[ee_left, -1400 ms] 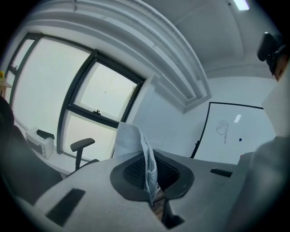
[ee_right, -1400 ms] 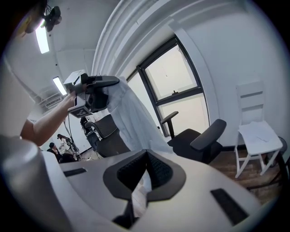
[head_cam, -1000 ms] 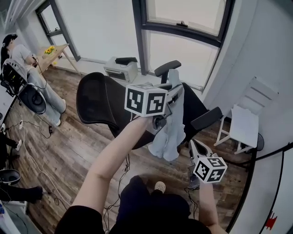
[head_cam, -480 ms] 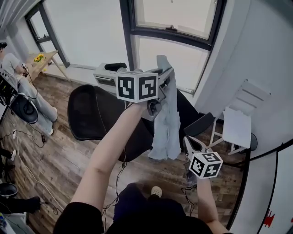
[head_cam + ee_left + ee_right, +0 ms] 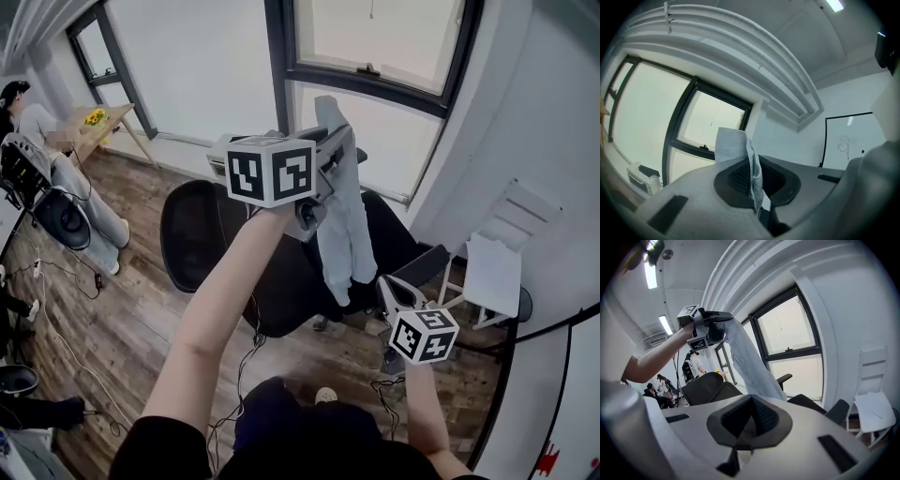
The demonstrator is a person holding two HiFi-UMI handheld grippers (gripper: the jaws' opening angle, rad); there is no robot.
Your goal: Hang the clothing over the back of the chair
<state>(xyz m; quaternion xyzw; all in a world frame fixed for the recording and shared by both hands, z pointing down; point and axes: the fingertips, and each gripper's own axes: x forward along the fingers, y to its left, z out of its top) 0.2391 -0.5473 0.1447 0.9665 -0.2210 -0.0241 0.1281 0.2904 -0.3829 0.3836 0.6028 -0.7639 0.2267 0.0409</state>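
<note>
My left gripper (image 5: 330, 159) is raised high above the black mesh office chair (image 5: 202, 234) and is shut on the top of a pale grey-blue piece of clothing (image 5: 345, 230). The clothing hangs down in front of the chair's seat. In the left gripper view the cloth (image 5: 733, 145) sticks up from between the closed pads of the left gripper (image 5: 754, 176). My right gripper (image 5: 391, 292) is lower and to the right, beside the clothing's bottom edge and apart from it. In its own view the right gripper (image 5: 751, 416) is shut and empty, facing the hanging clothing (image 5: 750, 366) and the chair back (image 5: 705, 385).
A white folding chair (image 5: 492, 267) with a sheet on it stands at the right wall. A large window (image 5: 375, 56) is behind the office chair. A seated person (image 5: 56, 159), a small table (image 5: 98, 122) and cables on the wood floor (image 5: 66, 328) are at the left.
My left gripper has risen with the clothing, so the cloth hangs higher over the chair. My right gripper has come up a little.
</note>
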